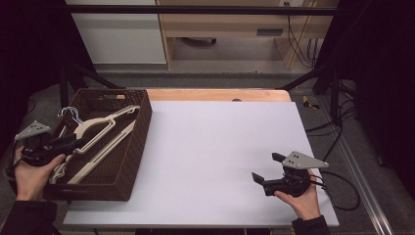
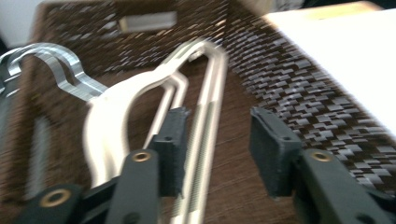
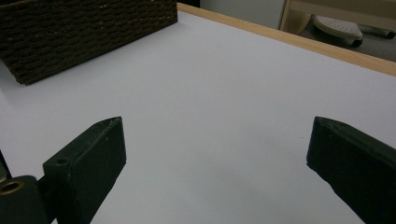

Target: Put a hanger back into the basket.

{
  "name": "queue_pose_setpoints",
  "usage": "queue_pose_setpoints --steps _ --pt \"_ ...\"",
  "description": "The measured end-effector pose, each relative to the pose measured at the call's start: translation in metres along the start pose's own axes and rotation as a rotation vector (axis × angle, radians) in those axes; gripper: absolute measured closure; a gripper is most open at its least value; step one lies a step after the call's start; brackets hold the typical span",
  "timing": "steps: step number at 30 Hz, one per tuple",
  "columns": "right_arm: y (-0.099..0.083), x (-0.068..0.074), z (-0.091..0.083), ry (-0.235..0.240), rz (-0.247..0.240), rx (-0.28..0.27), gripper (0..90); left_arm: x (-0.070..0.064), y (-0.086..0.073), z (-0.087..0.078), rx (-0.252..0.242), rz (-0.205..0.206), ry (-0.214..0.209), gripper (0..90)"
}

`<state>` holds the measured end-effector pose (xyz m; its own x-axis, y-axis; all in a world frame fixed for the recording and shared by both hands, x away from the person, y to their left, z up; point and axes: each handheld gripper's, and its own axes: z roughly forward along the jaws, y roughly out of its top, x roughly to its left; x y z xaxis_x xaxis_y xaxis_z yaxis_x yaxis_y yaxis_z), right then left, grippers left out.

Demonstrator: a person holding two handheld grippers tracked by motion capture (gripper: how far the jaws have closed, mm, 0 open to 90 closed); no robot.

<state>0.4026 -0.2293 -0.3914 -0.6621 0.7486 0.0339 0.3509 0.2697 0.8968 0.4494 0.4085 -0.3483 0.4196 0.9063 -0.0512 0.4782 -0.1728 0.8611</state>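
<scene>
While the left tongs (image 1: 73, 142) are reaching into the dark woven basket (image 1: 139, 132) at the counter's left edge, their jaws are standing open around the straight bar of a cream hanger (image 1: 100, 129). In the left gripper view the bar (image 2: 205, 126) is lying between the two pads (image 2: 275, 149), one pad close beside it, neither clearly pressing; the picture is blurring. The hanger is lying flat inside the basket, its metal hook (image 2: 60, 70) pointing toward the far left corner. The right tongs (image 1: 266, 169) are hovering wide open and holding nothing over the bare white counter (image 1: 215, 142), well apart from the basket.
</scene>
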Motion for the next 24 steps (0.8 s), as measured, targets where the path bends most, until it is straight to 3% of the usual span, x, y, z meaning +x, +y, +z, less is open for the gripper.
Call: queue_pose_setpoints --steps 2,4,9,15,21,24 --pt "-0.001 -0.001 0.0 -0.003 0.003 -0.008 5.1 -0.014 0.0 -0.001 -0.041 0.009 -0.043 43.1" --pt "-0.001 -0.002 0.0 -0.002 0.006 -0.012 5.0 -0.029 -0.001 0.0 -0.069 0.014 -0.074 40.1" --pt "-0.002 -0.002 0.0 -0.009 -0.004 -0.013 5.0 -0.064 -0.003 0.007 -0.11 0.059 -0.141 26.6" --pt "-0.002 -0.002 -0.002 -0.017 -0.006 -0.038 5.3 -0.098 -0.01 0.016 -0.151 0.079 -0.234 12.0" --pt "-0.005 -0.007 -0.005 -0.029 0.019 -0.064 5.7 -0.119 -0.014 0.024 -0.154 0.106 -0.272 7.6" --pt "-0.008 -0.011 -0.005 -0.035 0.031 -0.064 5.6 -0.125 -0.016 0.028 -0.149 0.128 -0.269 7.2"
